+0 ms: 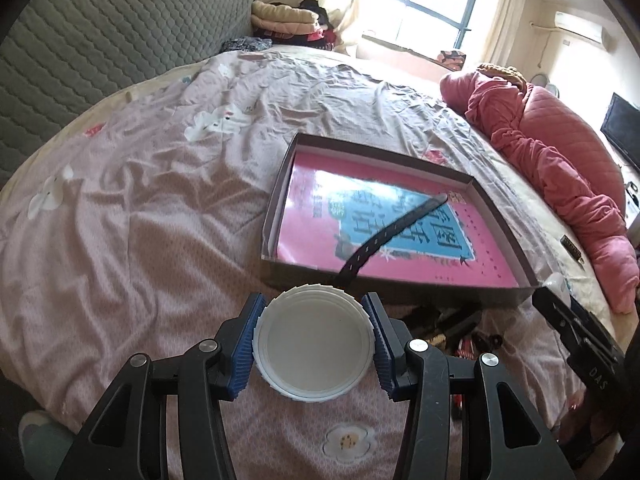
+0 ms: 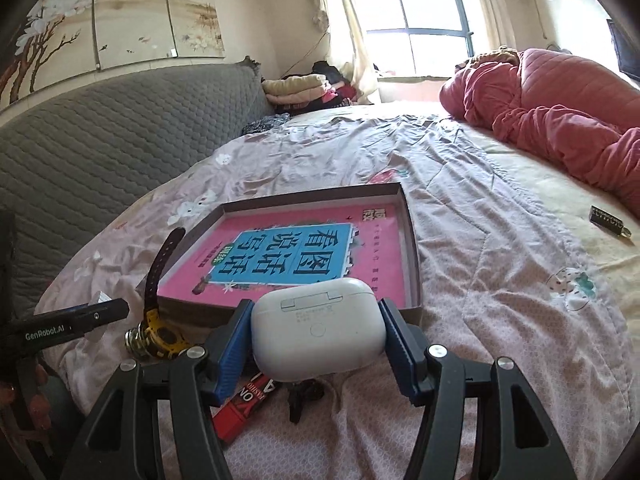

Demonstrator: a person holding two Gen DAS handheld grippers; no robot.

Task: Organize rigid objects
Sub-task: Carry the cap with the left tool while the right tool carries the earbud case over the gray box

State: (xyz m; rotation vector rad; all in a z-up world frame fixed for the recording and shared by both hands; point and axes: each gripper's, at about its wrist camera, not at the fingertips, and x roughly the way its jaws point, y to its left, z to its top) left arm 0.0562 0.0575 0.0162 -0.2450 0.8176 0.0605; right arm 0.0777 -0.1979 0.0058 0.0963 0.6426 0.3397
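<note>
Roughly, progress: early to middle, as I judge it; the shallow box (image 1: 400,280) on the bed (image 1: 160,200) holds a pink book (image 1: 320,216) and little else that either view shows.
Left gripper (image 1: 314,344): its blue pads press both sides of a white ribbed lid (image 1: 314,344), held above the bedsheet just short of the box's near wall.
Right gripper (image 2: 318,336): its blue pads clamp a white earbud case (image 2: 318,336) by its two ends, hinge side up, just in front of the box's near edge.
Watch (image 2: 158,320): yellow-cased, lying outside the box at its near corner, with the black strap (image 1: 394,232) draped over the wall and across the book; not properly stowed.
Still loose: a red packet (image 2: 240,412) and a small dark object (image 2: 300,396) on the sheet below the right gripper; a small dark rectangular item (image 2: 606,218) lies well apart toward the red quilt (image 2: 560,120).
Left to do, in my judgement: carry both held things over the wall and release them inside, then gather the watch and the loose items.
Left view only: the strap's far end resting on the book, and the lid's hollow underside.
Right view only: the watch's yellow body, the packet's lettering, and the left tool's side.
</note>
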